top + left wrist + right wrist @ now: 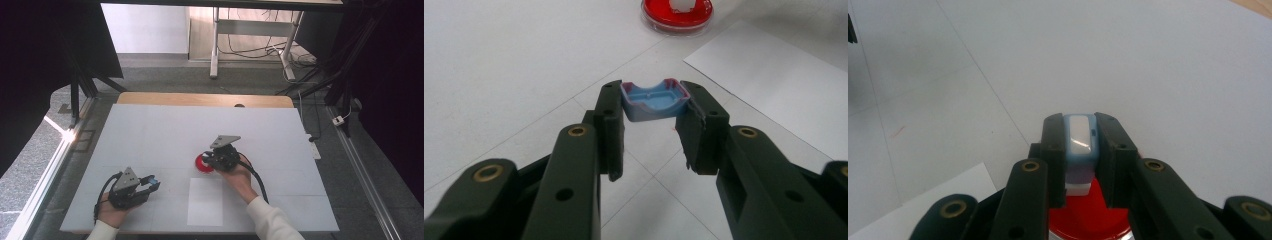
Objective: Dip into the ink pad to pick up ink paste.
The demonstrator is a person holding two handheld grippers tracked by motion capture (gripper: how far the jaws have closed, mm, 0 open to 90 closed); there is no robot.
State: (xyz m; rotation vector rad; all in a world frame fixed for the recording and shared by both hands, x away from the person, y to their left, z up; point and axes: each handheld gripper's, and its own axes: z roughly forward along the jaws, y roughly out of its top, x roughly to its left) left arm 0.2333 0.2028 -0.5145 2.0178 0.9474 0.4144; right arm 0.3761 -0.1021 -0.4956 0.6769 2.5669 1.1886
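While the left hand-held gripper (150,183) rests at the near-left of the bench (150,130), clamped across the ends of a blue, red-rimmed tray-like cap (654,99), the red dish (677,15) lies at its one o'clock. Farther out, the right hand-held gripper (1080,150) stands directly over that dish (202,163), closed on a pale blue-white block (1079,137), long axis upright.

Red round dish (677,15); light-blue cap (653,101) with pink-red rim; pale-blue, white-faced block (1079,145); white paper sheet (205,201); grey-white table (150,135).
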